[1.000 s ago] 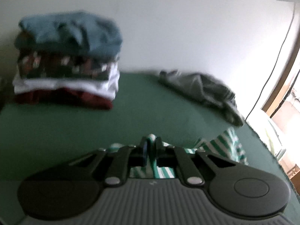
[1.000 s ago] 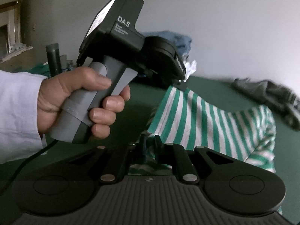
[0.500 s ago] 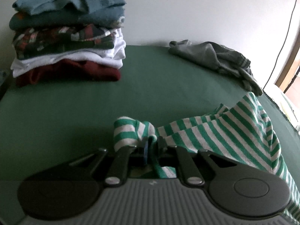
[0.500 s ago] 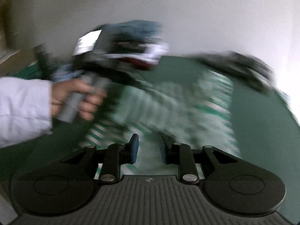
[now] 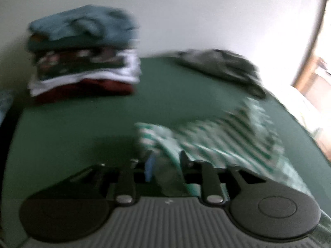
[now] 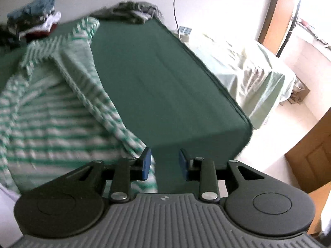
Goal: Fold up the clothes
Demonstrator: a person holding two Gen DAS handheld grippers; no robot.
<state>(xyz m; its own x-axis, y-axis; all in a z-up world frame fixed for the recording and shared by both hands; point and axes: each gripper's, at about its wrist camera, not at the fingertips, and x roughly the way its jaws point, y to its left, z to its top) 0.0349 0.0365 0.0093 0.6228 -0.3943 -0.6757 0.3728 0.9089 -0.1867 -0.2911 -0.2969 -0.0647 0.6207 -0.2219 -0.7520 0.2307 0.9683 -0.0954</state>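
The left gripper [image 5: 165, 165] has its fingers opening, blurred striped cloth in the gap, seemingly loose. The right gripper [image 6: 164, 163] is opening too, its gap bare; the shirt [image 6: 51, 111] lies left of it, running to the upper left across the bench [image 6: 165, 78].

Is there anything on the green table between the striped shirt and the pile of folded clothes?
Nothing visible. Bare green table lies between the striped shirt and the pile of folded clothes. The grey garment lies off to the side, by the wall.
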